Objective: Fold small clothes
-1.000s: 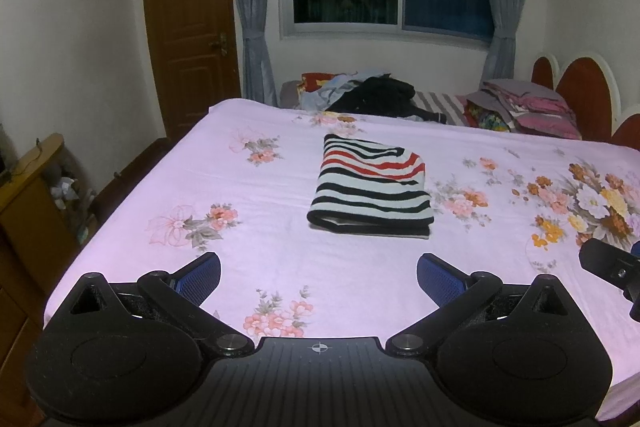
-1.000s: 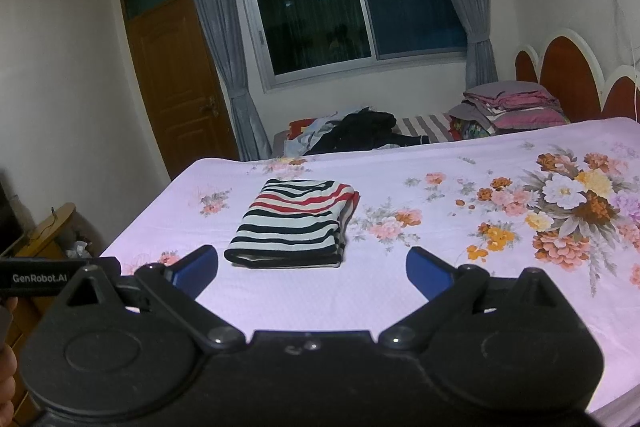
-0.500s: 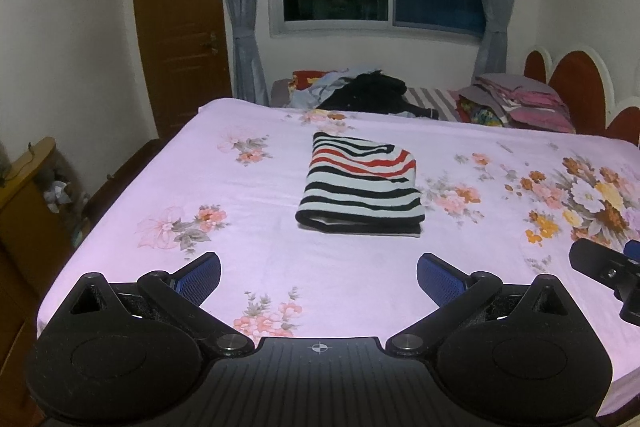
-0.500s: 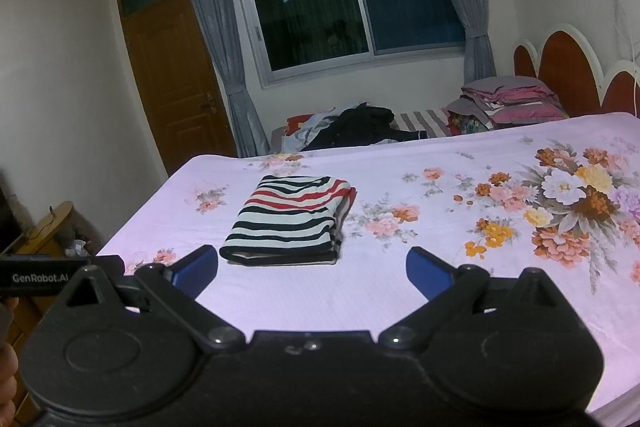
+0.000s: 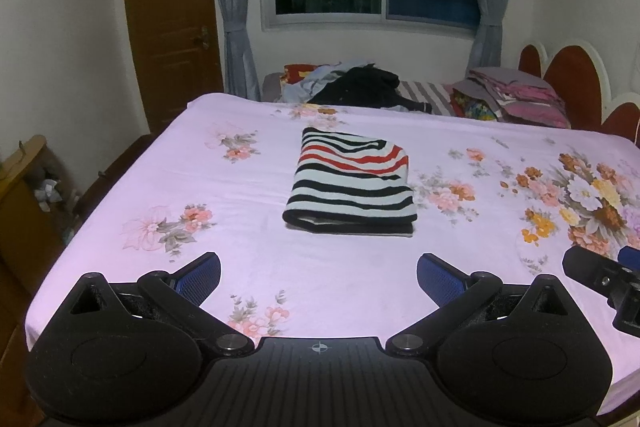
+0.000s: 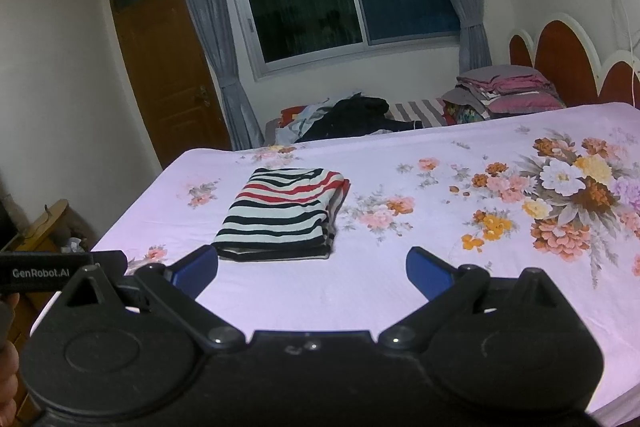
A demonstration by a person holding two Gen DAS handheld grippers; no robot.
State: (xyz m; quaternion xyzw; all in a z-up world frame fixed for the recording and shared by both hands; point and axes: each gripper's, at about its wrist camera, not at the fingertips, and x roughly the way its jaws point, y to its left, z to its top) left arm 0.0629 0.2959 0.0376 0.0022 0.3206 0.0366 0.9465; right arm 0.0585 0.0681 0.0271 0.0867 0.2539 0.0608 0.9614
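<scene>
A striped garment in black, white and red lies folded into a neat rectangle on the pink floral bedsheet. The right wrist view shows the same garment left of centre. My left gripper hovers open over the near part of the bed, well short of the garment, nothing between its blue pads. My right gripper is open too, empty, with its left pad close to the garment's near edge in the picture. The right gripper's tip shows at the right edge of the left wrist view.
A pile of loose clothes and stacked folded bedding lie beyond the far side of the bed. A wooden door, curtains and a dark window stand behind. A wooden cabinet sits left of the bed. A hand holds the left gripper.
Both grippers have pulled back and tilted slightly, so the garment sits a little farther and lower in view. The garment itself has not moved. Both stayed open.
</scene>
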